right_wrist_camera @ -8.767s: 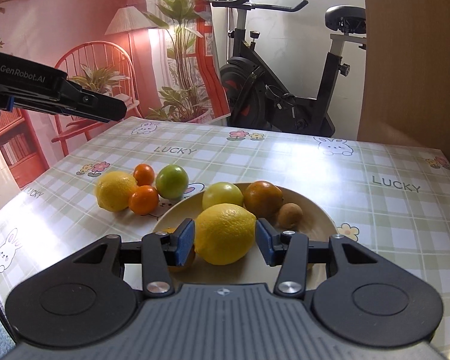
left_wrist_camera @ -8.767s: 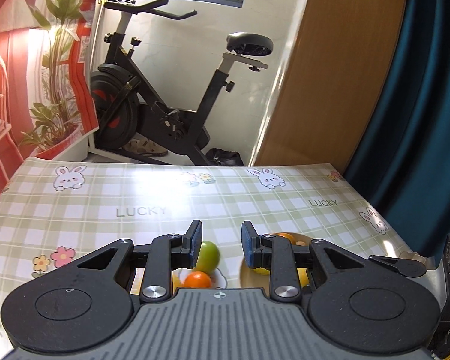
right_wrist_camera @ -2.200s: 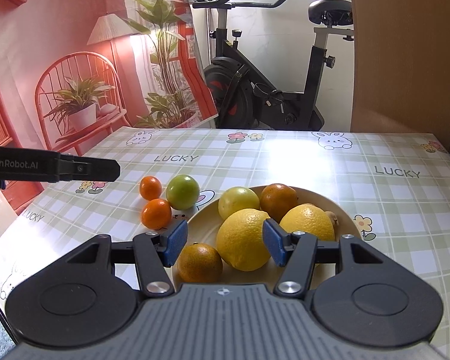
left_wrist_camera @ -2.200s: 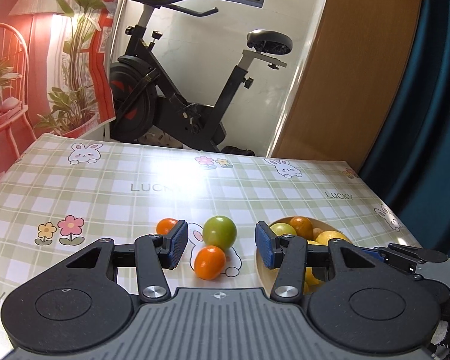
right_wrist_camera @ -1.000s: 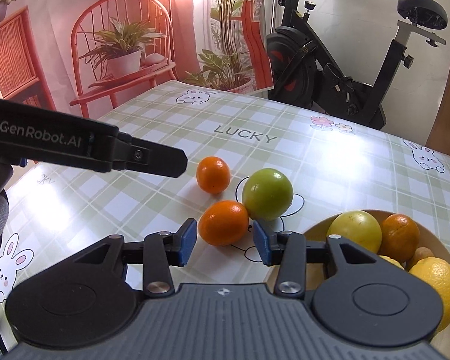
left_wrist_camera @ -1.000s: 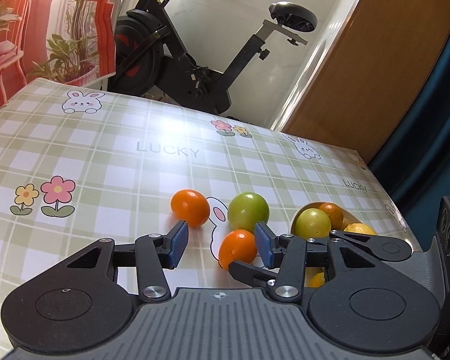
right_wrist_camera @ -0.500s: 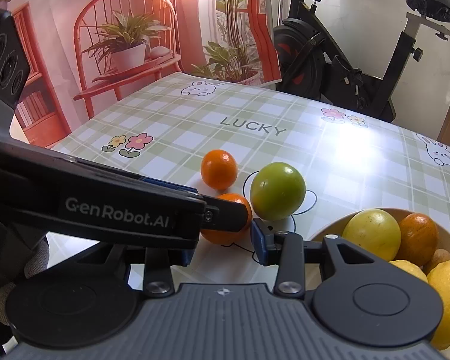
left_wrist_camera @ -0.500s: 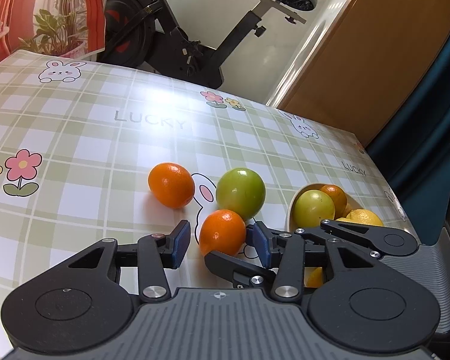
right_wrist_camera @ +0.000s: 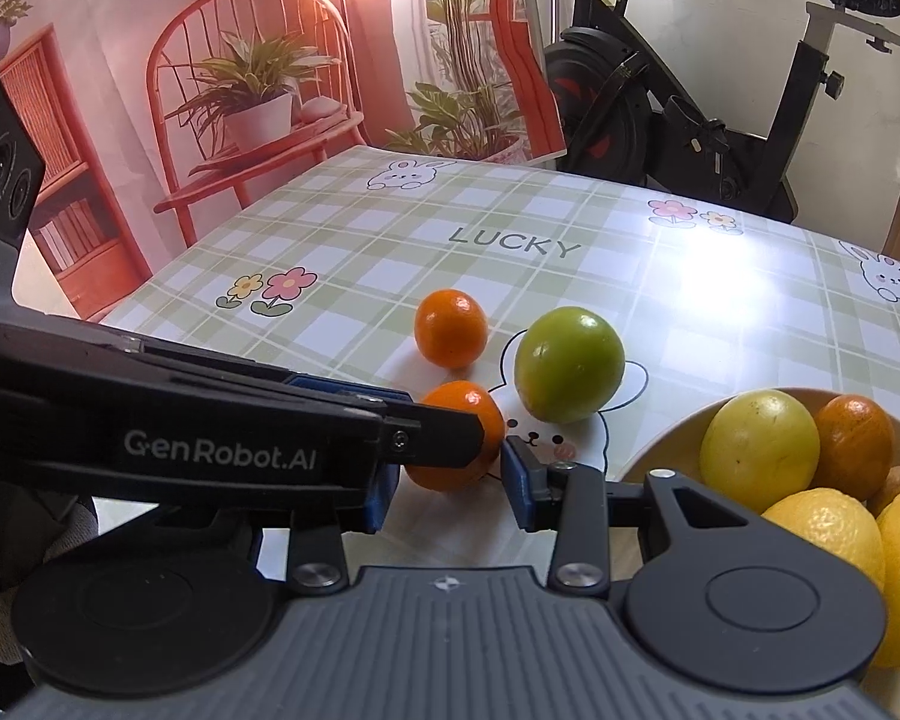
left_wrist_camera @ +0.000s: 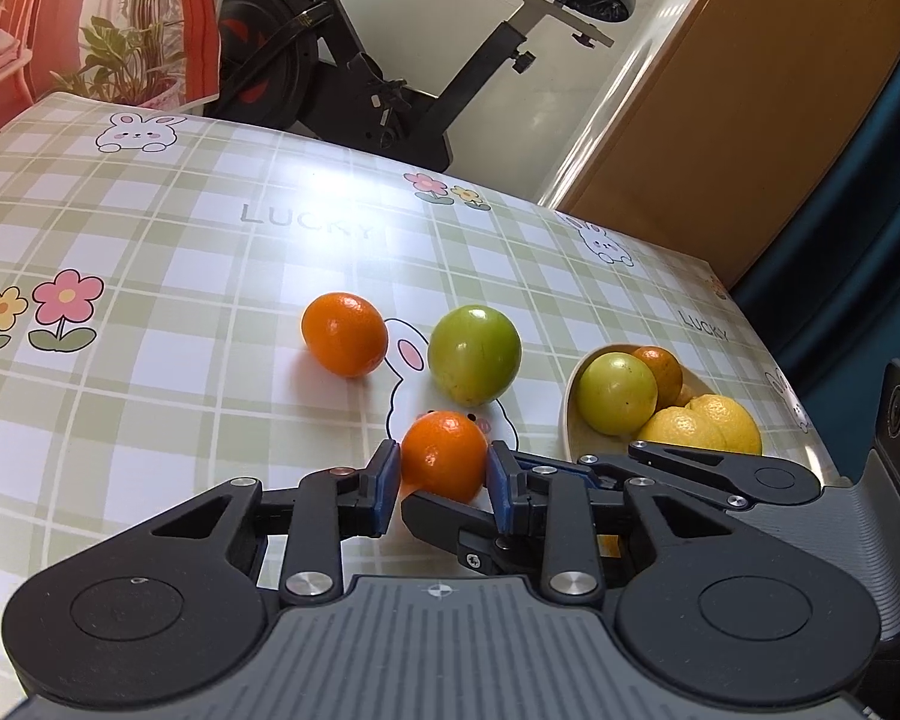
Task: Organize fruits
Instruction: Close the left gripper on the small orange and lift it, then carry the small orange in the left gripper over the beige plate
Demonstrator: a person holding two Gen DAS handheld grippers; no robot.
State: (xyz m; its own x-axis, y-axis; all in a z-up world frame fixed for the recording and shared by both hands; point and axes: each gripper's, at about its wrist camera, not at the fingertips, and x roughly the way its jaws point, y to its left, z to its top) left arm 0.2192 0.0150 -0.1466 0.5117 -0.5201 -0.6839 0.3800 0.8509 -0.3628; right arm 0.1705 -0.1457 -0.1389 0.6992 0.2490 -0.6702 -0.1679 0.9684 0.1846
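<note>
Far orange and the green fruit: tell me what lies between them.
Nothing solid: in the left wrist view only bare tablecloth, with a printed bunny's ear, separates the far orange from the green fruit.

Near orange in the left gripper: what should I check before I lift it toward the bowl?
1. Grip: the left gripper presses its pads on both sides of the near orange, and its jaws have just been closing: ok.
2. Right gripper out of the way: its fingers crowd the same orange and cross the left gripper's. Its jaws have just been closing, with no pad seen pressing: not ok.
3. Far orange stands apart: ok.
4. Green fruit clear of the near orange: very close, cannot tell.
5. Free spot in the bowl: partly hidden, cannot tell.
</note>
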